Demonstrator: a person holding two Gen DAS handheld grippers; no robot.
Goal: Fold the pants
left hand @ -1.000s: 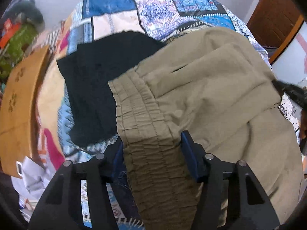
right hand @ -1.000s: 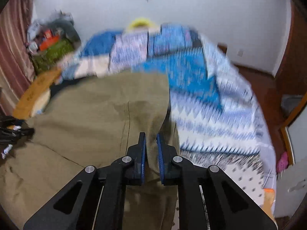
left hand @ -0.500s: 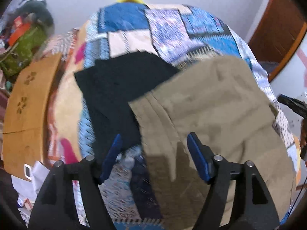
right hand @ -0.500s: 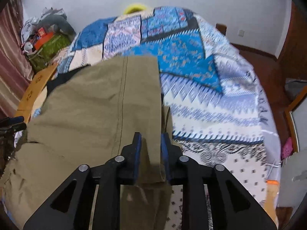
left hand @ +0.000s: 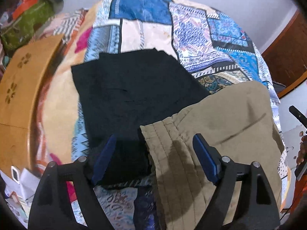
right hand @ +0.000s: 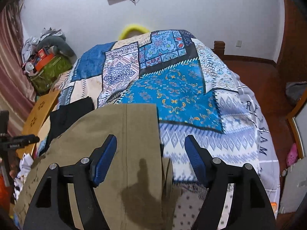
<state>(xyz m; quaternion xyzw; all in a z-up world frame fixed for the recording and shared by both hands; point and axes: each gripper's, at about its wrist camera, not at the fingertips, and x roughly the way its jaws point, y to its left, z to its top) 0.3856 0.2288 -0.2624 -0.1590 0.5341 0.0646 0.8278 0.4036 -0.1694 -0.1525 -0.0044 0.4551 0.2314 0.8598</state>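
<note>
The olive pants [left hand: 220, 126] lie folded flat on the patterned bedspread [left hand: 191, 32], their elastic waistband toward my left gripper. My left gripper [left hand: 156, 159] is open and empty, held above the waistband edge. In the right wrist view the pants [right hand: 115, 134] lie with the leg end and side seam toward me. My right gripper [right hand: 150, 160] is open and empty above the pants' right edge.
A folded black garment [left hand: 130, 92] lies on the bed to the left of the pants, partly under them. A wooden board [left hand: 17, 88] stands at the bed's left side. Bags and clutter [right hand: 44, 61] are piled by the wall. A wooden floor [right hand: 255, 72] lies to the right.
Both grippers let go of the pants and opened wide. The pants dropped flat on the bed. Both grippers lifted and drew back a little.
</note>
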